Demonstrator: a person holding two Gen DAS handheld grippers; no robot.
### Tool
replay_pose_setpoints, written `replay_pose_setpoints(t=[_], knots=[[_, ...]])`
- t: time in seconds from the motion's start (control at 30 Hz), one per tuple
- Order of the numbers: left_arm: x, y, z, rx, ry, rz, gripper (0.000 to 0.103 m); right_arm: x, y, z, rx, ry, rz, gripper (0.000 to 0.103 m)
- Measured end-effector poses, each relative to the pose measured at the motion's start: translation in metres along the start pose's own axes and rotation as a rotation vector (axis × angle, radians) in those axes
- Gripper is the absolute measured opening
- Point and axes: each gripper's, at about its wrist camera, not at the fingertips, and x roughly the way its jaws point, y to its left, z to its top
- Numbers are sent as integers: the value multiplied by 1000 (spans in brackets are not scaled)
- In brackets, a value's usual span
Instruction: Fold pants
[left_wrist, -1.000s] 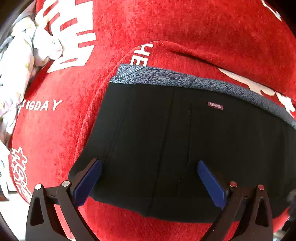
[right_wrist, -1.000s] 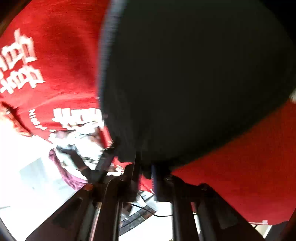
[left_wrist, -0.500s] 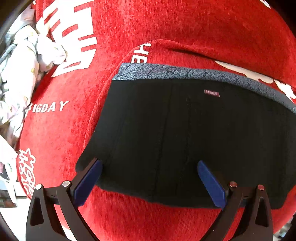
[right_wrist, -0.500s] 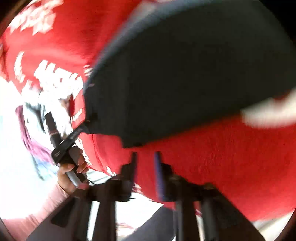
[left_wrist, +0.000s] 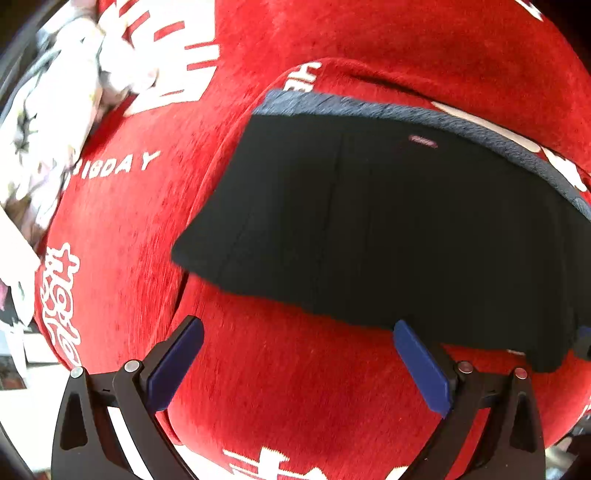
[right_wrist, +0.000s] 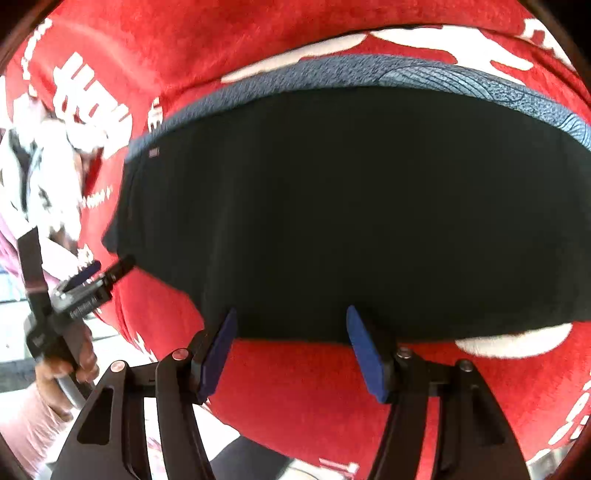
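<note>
Lying flat on the red cloth (left_wrist: 295, 387), the black pants (left_wrist: 388, 229) look already folded into one compact block, with the grey waistband (left_wrist: 369, 107) along the far edge and the near edge straight; judged from that, the main fold seems done and what may be left is at most another fold or some smoothing, which these views cannot settle

At the far left of the left wrist view a heap of pale crumpled fabric (left_wrist: 44, 122) sits at the cloth's edge, apart from the pants. Next to it the cloth carries white print reading "IGDAY" (left_wrist: 118, 168), its first letter hidden, with large white characters above and below that I cannot read for certain. Further right, letters that look like "HE" (left_wrist: 303, 75) show just beyond the waistband corner

The left gripper (left_wrist: 295, 363) hangs over bare cloth just short of the near edge, jaws spread wide with nothing between them. A small reddish tag (left_wrist: 423, 141) sits under the waistband, too blurred to read

The right gripper (right_wrist: 290, 347) hovers at the near edge, jaws opening, the fabric lying beneath them but not pinched
</note>
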Motion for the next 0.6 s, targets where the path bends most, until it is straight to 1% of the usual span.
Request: replay_pose_setpoints(t=[0.07,0.13,0.23,0.33,0.43,0.6], knots=[[1,9,-2,-36,10,-11,103,-1,5,0,-4,29,-14,66],[2,19,-3,-73,18,-31,103,-5,5,-3,12,43,-6,67],[4,32,-2,-129,30,-62,103,-4,22,-4,30,55,2,67],[7,40,-2,-158,37,-74,103,-14,30,-5,-6,48,-14,67],[9,44,1,-178,42,-87,103,-15,46,-2,-57,53,-30,67],[11,46,5,-191,46,-108,103,-12,74,12,-125,33,-58,67]])
